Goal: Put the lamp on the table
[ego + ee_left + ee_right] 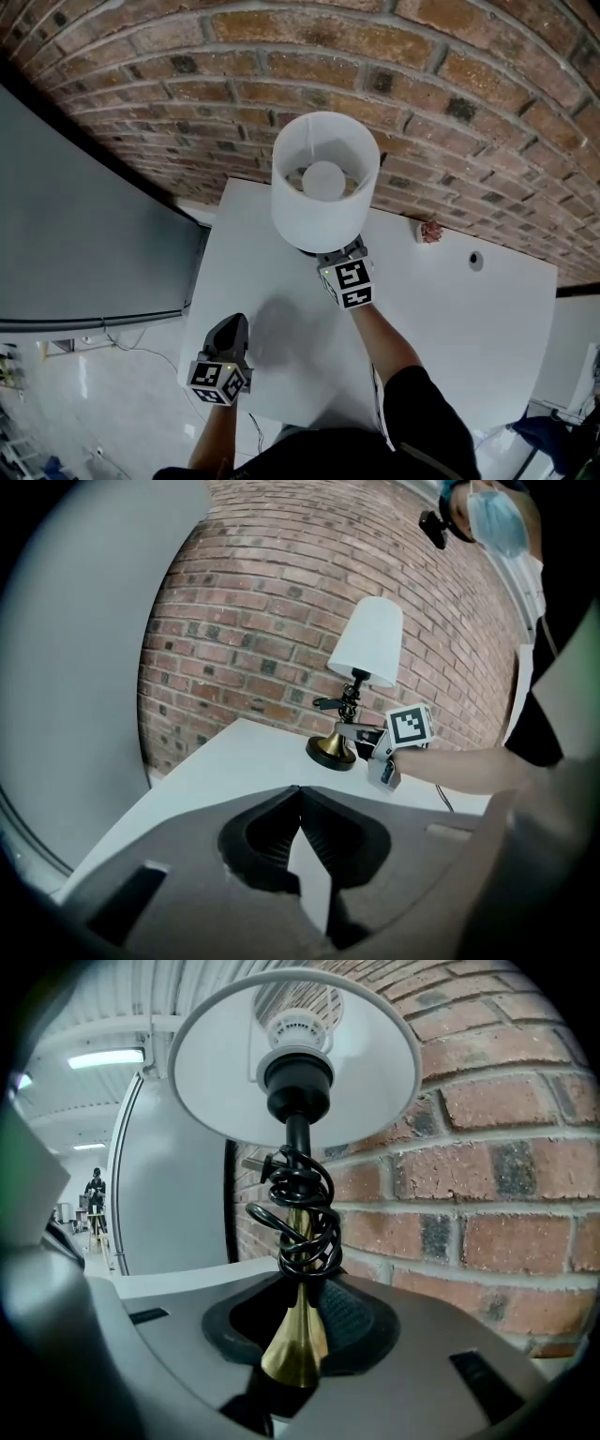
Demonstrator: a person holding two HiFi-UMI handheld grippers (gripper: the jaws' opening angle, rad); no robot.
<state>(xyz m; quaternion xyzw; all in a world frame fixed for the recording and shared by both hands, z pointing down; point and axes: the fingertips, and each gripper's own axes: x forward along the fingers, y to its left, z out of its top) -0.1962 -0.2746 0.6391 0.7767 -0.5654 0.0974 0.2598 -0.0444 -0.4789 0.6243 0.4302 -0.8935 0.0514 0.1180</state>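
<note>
2 claws: right claw (pixel 295 1335) grips the upright lamp (pixel 367 639) stem (base on table (pixel 234 761)); left claw (pixel 300 794) shut, empty, farther.

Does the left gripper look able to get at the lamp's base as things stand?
Probably yes: only bare table lies between the left gripper and the base; the right gripper grips the stem above it. The left jaws are shut, though.
</note>
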